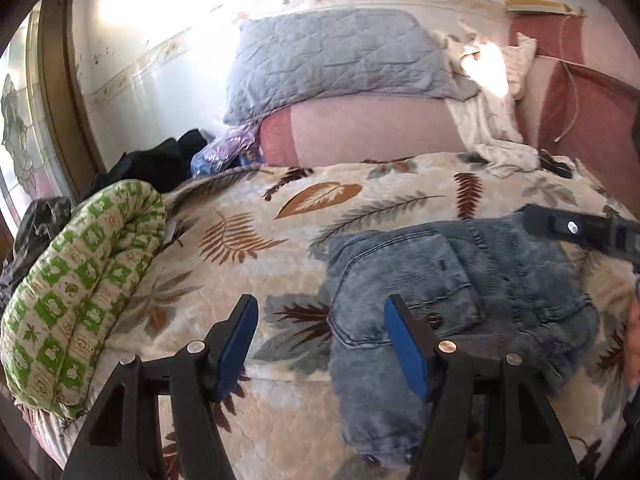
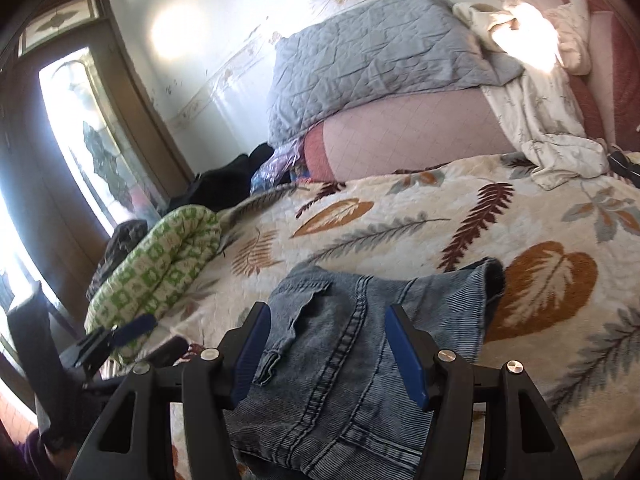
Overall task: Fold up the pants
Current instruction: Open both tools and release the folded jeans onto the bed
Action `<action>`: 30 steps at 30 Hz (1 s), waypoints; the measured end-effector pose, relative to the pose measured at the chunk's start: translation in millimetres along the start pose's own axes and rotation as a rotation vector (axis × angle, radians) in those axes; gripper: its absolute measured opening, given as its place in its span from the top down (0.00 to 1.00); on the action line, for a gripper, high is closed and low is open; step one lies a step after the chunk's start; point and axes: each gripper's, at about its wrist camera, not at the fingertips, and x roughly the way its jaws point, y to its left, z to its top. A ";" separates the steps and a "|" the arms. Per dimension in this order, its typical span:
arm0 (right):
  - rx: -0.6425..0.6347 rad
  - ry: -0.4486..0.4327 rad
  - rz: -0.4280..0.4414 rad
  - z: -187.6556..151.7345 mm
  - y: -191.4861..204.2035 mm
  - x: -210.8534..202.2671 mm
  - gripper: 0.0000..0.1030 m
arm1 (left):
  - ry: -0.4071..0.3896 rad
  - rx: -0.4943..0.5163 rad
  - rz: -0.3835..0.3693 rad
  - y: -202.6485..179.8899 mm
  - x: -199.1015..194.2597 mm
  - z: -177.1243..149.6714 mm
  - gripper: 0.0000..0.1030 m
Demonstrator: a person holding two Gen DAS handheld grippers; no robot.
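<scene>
Fingers spread wide on the left gripper (image 1: 322, 312) and right gripper (image 2: 324, 320), gripping nothing, above bunched denim pants (image 1: 460, 280) on the leaf-print bed (image 1: 248, 216); best pinch both edges evenly before folding

Pants (image 1: 448, 292) lie on the blanket (image 1: 248, 216) — rolled quilt (image 1: 80, 292) left, pillow (image 1: 336, 56) behind.

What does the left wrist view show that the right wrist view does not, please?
Only the left wrist view shows the jeans' back pocket and the right gripper's finger at their far edge. Only the right wrist view shows the jeans' open leg cuff and the door. Both show the jeans, the leaf-print blanket, the grey pillow and the green patterned roll.
</scene>
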 end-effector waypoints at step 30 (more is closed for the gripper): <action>-0.033 0.211 -0.143 -31.2 -19.8 57.9 0.34 | 0.143 -0.092 -0.049 15.6 66.1 -37.9 0.22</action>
